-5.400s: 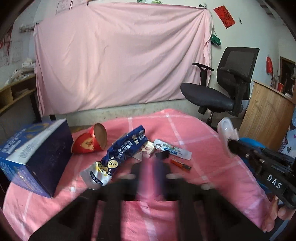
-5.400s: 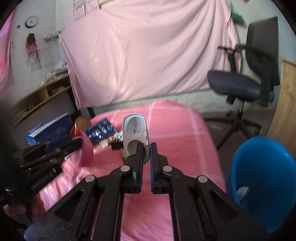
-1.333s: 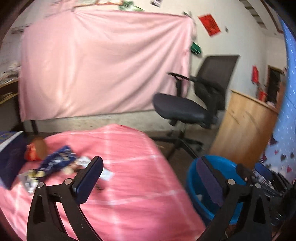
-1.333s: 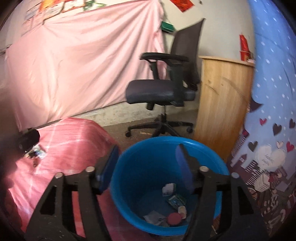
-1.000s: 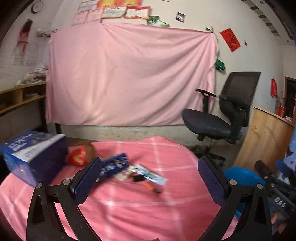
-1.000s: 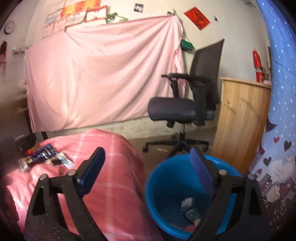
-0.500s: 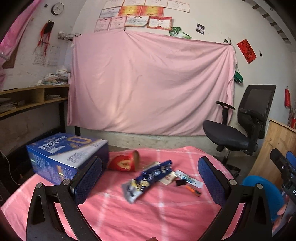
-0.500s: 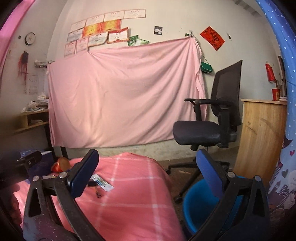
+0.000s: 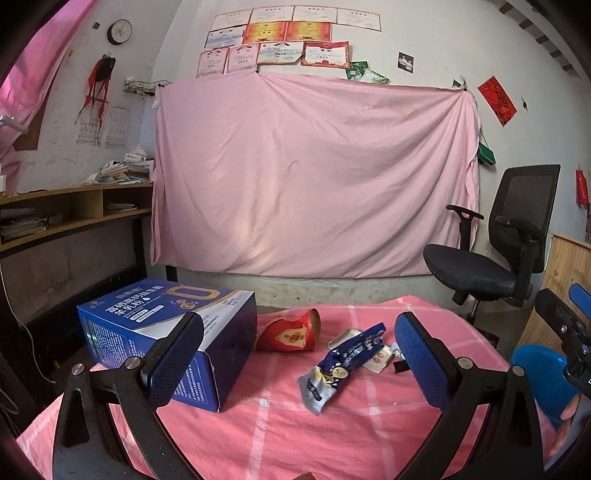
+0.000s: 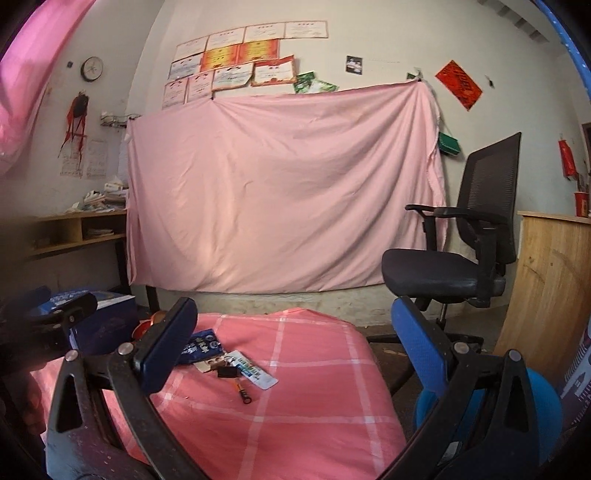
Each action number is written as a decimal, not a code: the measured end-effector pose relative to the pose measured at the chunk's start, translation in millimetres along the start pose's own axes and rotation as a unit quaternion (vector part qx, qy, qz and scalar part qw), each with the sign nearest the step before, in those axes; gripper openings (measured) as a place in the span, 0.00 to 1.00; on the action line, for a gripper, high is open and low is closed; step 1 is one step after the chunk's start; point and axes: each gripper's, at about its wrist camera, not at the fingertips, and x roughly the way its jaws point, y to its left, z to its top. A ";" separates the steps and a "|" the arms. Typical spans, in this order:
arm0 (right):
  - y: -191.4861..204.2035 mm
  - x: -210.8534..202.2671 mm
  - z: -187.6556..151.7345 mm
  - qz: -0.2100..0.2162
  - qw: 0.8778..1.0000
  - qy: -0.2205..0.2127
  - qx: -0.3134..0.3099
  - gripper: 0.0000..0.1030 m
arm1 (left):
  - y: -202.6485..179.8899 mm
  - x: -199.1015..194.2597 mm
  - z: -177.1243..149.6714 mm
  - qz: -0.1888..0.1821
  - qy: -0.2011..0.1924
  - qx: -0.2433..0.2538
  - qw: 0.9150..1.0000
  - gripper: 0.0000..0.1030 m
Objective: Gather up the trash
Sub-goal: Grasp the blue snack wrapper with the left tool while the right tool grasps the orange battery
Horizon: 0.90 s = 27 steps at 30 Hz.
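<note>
Both the left gripper and right gripper hang spread wide and empty over the pink checked cloth surface. A crinkled blue foil wrapper lies at centre, a red paper cup tipped at its 10 o'clock, a glossy blue carton at 9, the round blue plastic bin at 3.

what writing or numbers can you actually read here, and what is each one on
"0": large gold-outlined figure on top of the blue box; the Chinese lines beside it are too blurred to quote.
Red cup: gold emblem, characters unreadable.
Blue snack bag: print too small to read.
White packet: print too small to read.
Wall certificates: text too small to read.
Red paper sign: characters blurred.
Wall clock: numerals too small to read.
</note>
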 end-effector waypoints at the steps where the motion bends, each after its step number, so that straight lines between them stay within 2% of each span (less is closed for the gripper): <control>1: 1.0 2.3 -0.8 0.003 1.000 0.003 -0.002 1.00 | 1.2 1.9 -1.9 0.000 0.001 0.002 1.000 0.99; 4: 5.8 10.6 -4.2 0.010 1.000 0.017 -0.012 1.00 | 4.4 9.1 -6.4 -0.005 0.011 0.006 1.000 0.99; 12: 12.5 34.1 -16.3 0.026 0.997 0.069 -0.023 1.00 | 8.0 32.3 -12.4 -0.047 0.061 0.023 0.997 0.99; 20: 21.1 50.3 -24.6 0.039 0.993 0.109 -0.038 1.00 | 7.3 55.7 -19.3 -0.060 0.120 0.020 0.991 0.97; 24: 23.6 60.5 -29.2 0.043 0.989 0.138 -0.042 1.00 | 7.1 60.9 -21.0 -0.067 0.135 0.022 0.988 0.92; 27: 24.6 68.7 -32.9 0.044 0.985 0.163 -0.044 0.94 | 6.7 64.0 -22.5 -0.068 0.144 0.024 0.987 0.88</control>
